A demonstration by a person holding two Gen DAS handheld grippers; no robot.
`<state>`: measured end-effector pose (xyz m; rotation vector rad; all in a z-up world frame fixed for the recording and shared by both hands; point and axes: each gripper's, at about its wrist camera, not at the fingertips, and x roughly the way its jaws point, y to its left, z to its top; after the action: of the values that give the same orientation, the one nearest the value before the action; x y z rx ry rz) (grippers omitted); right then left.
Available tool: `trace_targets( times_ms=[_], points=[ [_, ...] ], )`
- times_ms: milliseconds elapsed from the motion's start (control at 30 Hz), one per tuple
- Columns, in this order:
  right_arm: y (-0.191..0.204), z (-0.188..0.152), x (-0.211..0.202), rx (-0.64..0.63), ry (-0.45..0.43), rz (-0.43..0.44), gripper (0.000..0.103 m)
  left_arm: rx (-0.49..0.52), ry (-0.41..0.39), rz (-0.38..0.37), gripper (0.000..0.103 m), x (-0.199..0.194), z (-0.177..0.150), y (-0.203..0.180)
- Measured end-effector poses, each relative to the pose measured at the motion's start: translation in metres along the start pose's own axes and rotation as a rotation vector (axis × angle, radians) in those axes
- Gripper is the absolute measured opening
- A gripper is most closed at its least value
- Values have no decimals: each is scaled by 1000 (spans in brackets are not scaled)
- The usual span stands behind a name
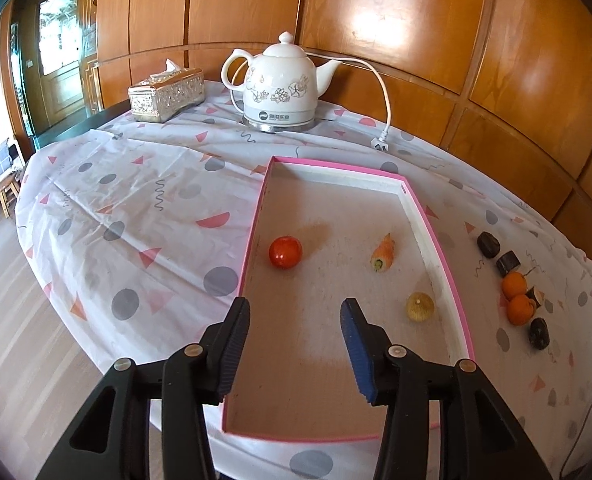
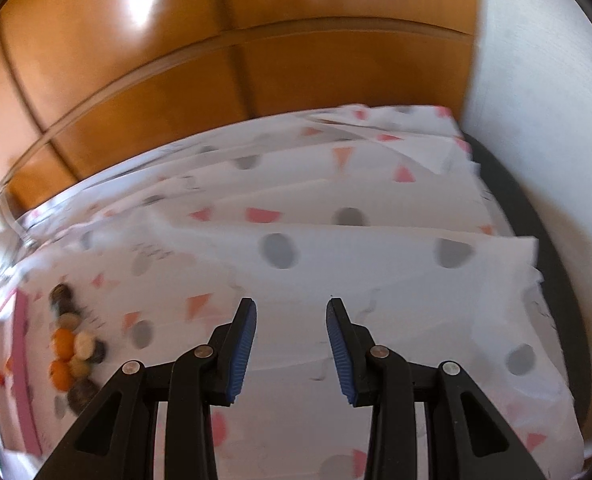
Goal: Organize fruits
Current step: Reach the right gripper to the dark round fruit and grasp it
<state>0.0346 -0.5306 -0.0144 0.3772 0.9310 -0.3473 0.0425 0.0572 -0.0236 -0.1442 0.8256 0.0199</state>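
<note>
From the left wrist view, the left gripper [image 1: 296,304] hangs over the near end of a shallow rectangular tray [image 1: 458,312] with a pink rim, white inner walls and a matte, faintly grainy floor. Its black fingers, faced with ribbed blue pads, stand apart with nothing between them. Inside the tray lie three pieces, well apart: a glossy red tomato [image 1: 285,252] near the left wall, a tapered orange carrot piece [image 1: 383,256] with a green cut end, and a dull yellow round fruit [image 1: 420,307] near the right wall. Outside the tray, on the right, two smooth oranges [image 1: 517,296] sit touching among several dark brown lumps [image 1: 488,244]. The thin tablecloth [image 1: 136,208] is wrinkled, white, printed with grey dots and pink triangles. At the back stand a white ceramic kettle [image 1: 282,84] with a floral print and an embossed metallic tissue box [image 1: 166,96].

The right wrist view is motion-blurred. The right gripper [image 2: 290,304] hovers over bare folded cloth, its ribbed blue pads parted and holding nothing. The oranges and dark pieces cluster at far left, beside the tray's pink edge.
</note>
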Motion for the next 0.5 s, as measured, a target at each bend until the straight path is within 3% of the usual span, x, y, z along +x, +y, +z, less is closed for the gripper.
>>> trace_targets(
  times_ms=[300, 500],
  points=[
    [52, -12, 2, -204, 26, 139, 37, -16, -3, -7, 50, -11, -10, 7],
    [78, -23, 3, -291, 62, 173, 37, -41, -12, -11, 51, -16, -13, 12]
  ],
)
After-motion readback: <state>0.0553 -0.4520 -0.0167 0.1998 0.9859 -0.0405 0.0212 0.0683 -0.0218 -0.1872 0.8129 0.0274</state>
